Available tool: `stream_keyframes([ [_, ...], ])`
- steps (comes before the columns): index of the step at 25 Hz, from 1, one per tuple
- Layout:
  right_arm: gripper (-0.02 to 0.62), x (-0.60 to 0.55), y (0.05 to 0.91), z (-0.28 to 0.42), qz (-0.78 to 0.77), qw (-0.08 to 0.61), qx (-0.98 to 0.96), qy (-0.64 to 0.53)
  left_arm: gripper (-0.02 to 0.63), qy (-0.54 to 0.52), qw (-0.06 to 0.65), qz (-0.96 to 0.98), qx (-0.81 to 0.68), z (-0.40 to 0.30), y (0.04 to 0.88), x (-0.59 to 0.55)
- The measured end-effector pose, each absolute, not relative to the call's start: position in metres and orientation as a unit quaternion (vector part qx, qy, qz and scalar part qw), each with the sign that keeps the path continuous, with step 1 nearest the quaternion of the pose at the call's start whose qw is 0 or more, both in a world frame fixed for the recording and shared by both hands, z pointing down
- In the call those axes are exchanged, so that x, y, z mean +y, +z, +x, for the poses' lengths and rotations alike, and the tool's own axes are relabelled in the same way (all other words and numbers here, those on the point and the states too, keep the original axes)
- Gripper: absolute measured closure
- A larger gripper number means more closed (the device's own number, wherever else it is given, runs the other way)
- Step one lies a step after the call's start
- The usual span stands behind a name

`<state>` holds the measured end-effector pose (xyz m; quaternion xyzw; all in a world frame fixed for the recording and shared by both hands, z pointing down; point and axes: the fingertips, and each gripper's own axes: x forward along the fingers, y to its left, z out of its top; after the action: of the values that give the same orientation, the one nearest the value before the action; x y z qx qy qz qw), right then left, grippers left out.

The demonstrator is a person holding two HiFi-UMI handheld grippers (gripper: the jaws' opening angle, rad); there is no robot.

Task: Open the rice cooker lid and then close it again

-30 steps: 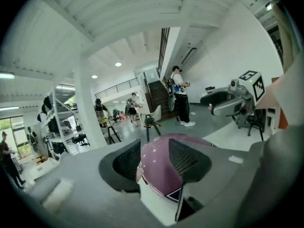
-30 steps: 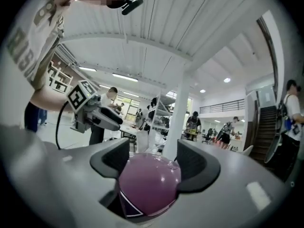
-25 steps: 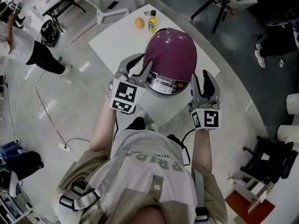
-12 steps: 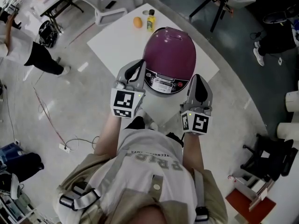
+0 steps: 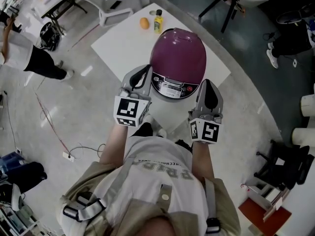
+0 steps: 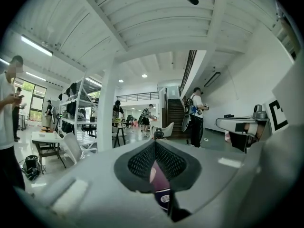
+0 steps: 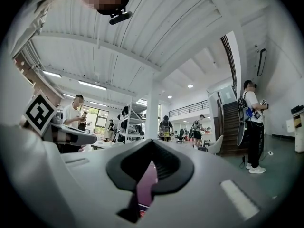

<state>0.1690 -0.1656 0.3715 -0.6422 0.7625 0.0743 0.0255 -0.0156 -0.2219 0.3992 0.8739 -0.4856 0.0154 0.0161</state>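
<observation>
Over the white surface [image 5: 118, 45], my head camera looks down on the purple rice cooker [image 5: 178, 55]. It stands near the front edge with its lid [image 5: 179, 43] down and its control panel [image 5: 171, 88] facing me. An orange [image 5: 144, 23] and a yellow bottle [image 5: 158, 21] sit well behind it at the far corner. The left claw [image 5: 145, 71] lies at the cooker's front left flank and the right claw [image 5: 206, 84] at its front right. Both are just beside the body, and from above I cannot tell whether either touches it. Each claw has its jaws pressed together and carries nothing.

Along the left claw [image 6: 155, 145] in the left gripper view, I see the two dark ribbed pads meeting at the tip, closed on nothing. Through the slit beneath them shows a strip of the cooker's purple shell, with a bit of the dark panel lower down. Beyond is an open hall with a staircase [image 6: 176, 113] and people standing about.

Along the right claw [image 7: 152, 145] in the right gripper view, the jaws are likewise shut together and empty. A purple sliver of the cooker fills the gap below the tips. A person with a backpack [image 7: 254, 127] stands by the stairs at the right.
</observation>
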Motion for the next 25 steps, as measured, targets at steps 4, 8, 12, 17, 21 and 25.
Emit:
stream_keyframes([
  [4,0.595,-0.1649,0.3733,0.1679,-0.643,0.015,0.762,0.075,0.598,0.020,0.009,0.874,-0.485,-0.0144,0.3989,-0.2195],
  [8,0.595,-0.1643,0.3747,0.1680,-0.646,0.006,0.760,0.074,0.598,0.023,0.004,0.875,-0.484,-0.0130,0.3979,-0.2189],
  [12,0.596,-0.1645,0.3717,0.1662,-0.643,0.006,0.762,0.080,0.598,0.027,-0.003,0.875,-0.484,-0.0124,0.3979,-0.2193],
  [17,0.597,-0.1653,0.3722,0.1688,-0.645,0.007,0.760,0.079,0.598,0.026,-0.007,0.876,-0.482,-0.0091,0.3960,-0.2191],
  [21,0.596,-0.1660,0.3715,0.1700,-0.646,0.005,0.759,0.080,0.598,0.029,-0.010,0.875,-0.484,-0.0092,0.3967,-0.2201],
  [25,0.597,-0.1659,0.3713,0.1715,-0.646,0.004,0.759,0.081,0.598,0.025,-0.008,0.873,-0.486,-0.0103,0.3962,-0.2209],
])
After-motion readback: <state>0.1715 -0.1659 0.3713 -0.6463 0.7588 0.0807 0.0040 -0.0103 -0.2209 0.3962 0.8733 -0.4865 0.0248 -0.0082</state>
